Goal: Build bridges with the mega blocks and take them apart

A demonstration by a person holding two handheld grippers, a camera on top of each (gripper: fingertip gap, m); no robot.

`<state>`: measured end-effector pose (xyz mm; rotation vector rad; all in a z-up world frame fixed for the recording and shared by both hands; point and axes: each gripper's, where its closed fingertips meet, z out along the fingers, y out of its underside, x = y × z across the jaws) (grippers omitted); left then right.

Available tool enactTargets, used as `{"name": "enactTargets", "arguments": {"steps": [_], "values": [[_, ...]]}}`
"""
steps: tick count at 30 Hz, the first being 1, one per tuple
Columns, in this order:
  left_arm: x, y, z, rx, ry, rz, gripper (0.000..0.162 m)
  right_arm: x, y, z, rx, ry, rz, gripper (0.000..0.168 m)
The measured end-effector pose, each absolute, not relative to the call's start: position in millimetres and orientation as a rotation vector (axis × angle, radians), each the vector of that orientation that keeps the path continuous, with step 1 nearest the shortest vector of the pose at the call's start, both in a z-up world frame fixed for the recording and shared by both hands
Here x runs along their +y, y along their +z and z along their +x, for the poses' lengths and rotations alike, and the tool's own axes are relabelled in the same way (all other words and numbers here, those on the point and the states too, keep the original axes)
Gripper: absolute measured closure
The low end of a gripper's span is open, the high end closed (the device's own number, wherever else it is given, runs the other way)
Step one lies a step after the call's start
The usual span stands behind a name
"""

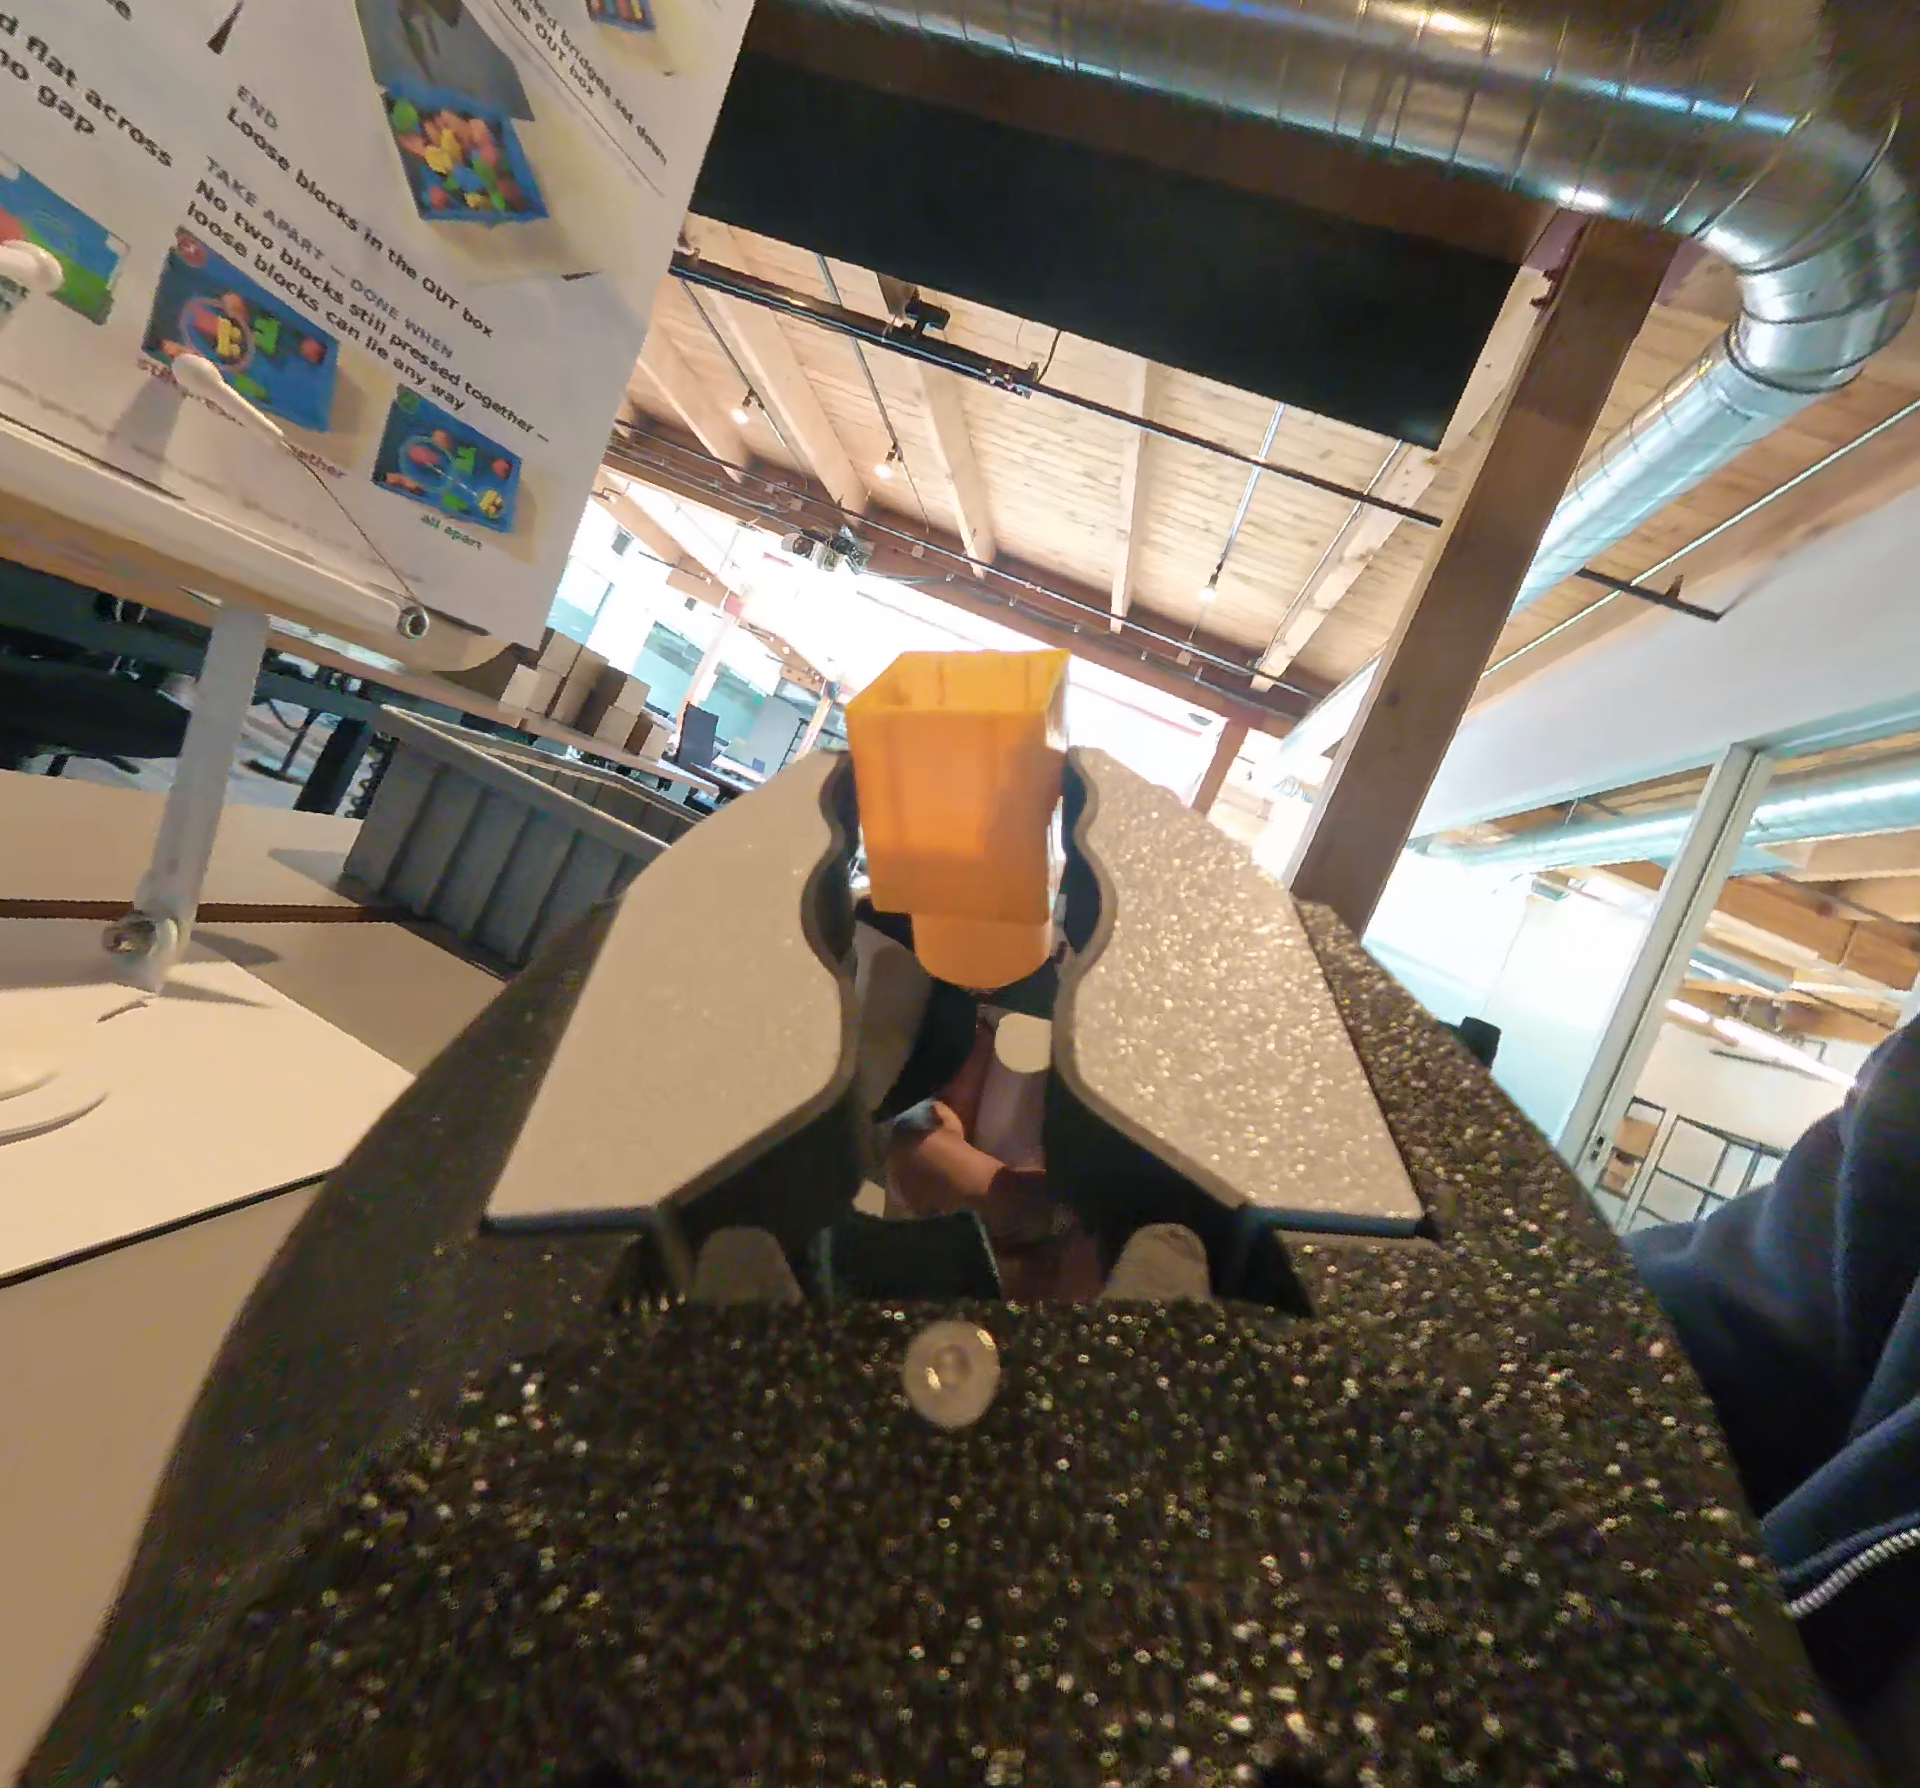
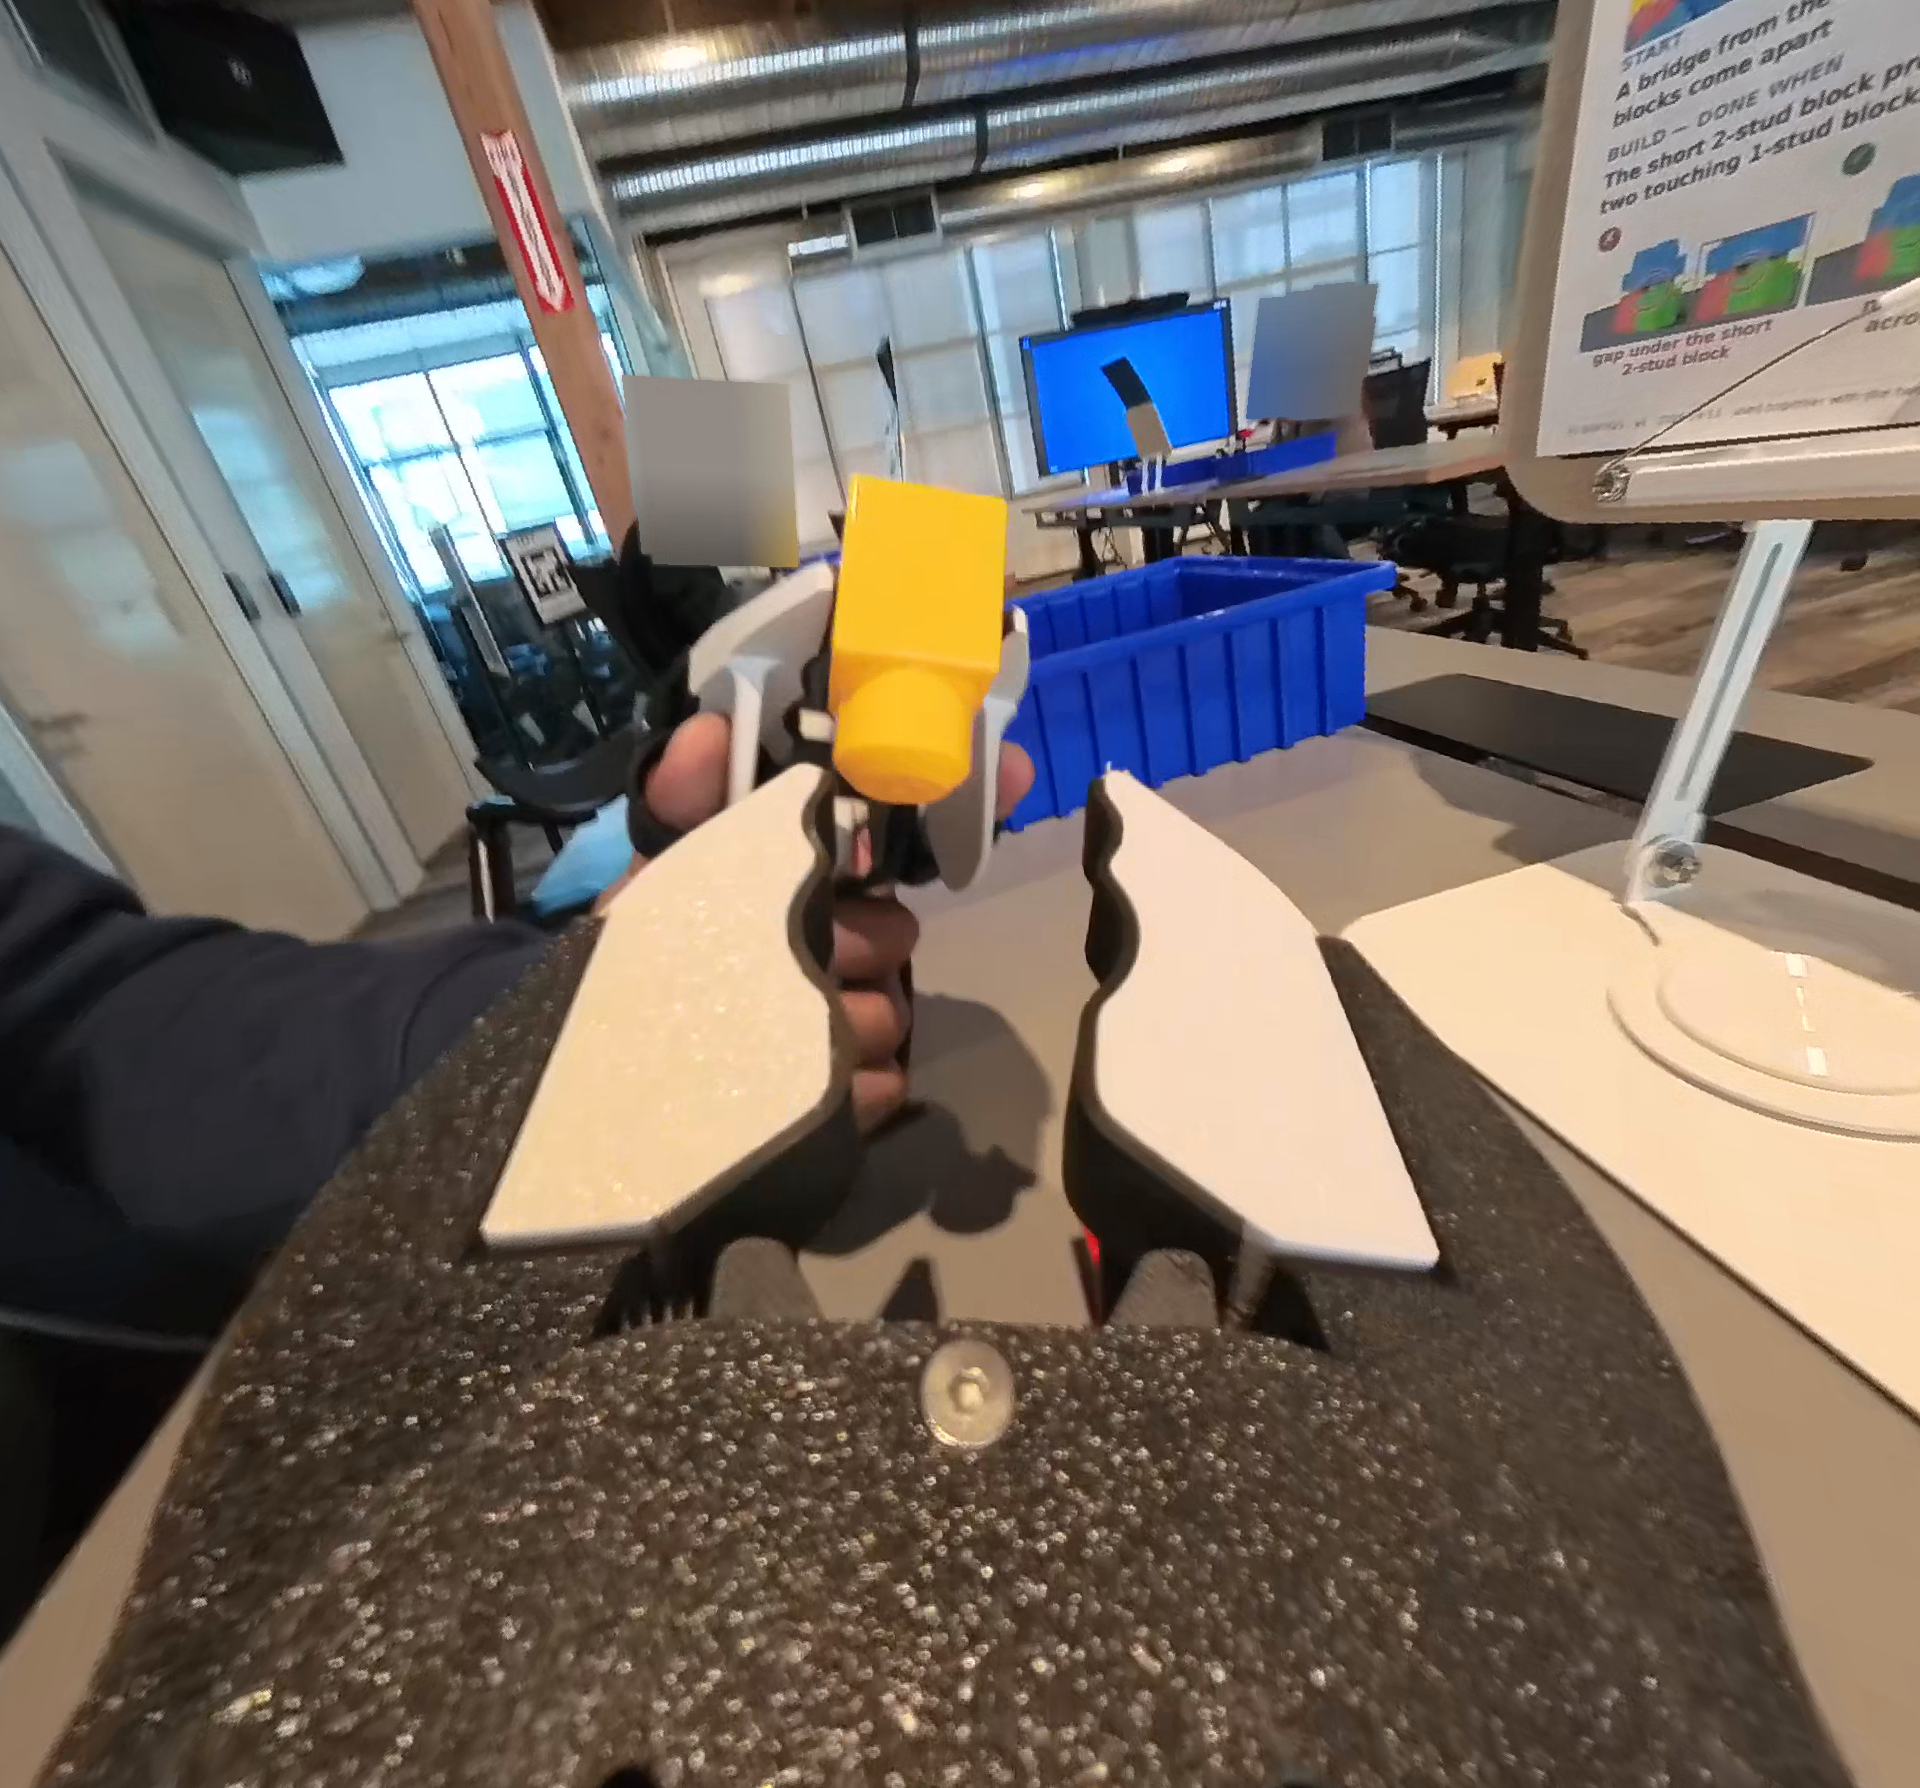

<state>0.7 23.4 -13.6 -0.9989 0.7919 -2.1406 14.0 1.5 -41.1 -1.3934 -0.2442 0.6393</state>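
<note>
One yellow single-stud block is clamped in the left gripper, raised clear of the worktop; its stud faces the right gripper. Right gripper jaws stand wide, holding nothing; a blue bin sits beyond, near the worktop's far edge.

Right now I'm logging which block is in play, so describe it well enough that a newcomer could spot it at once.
Start at the ribbed blue plastic bin on the grey table. Just left of it, lifted in the air, the left tongs are clamped on a single-stud yellow-orange plastic block, stud pointing towards the open right tongs. It is the only block in view.
</note>
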Motion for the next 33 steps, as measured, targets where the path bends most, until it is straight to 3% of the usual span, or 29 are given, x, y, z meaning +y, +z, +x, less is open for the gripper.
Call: {"name": "enactTargets", "arguments": {"steps": [33], "values": [[11.9, -22.5, 10.3, 0.773, -2.141, -1.01, 0.126, 8.4, -34.2, 2.6, -0.103, 0.791, -1.32, 0.136]]}}
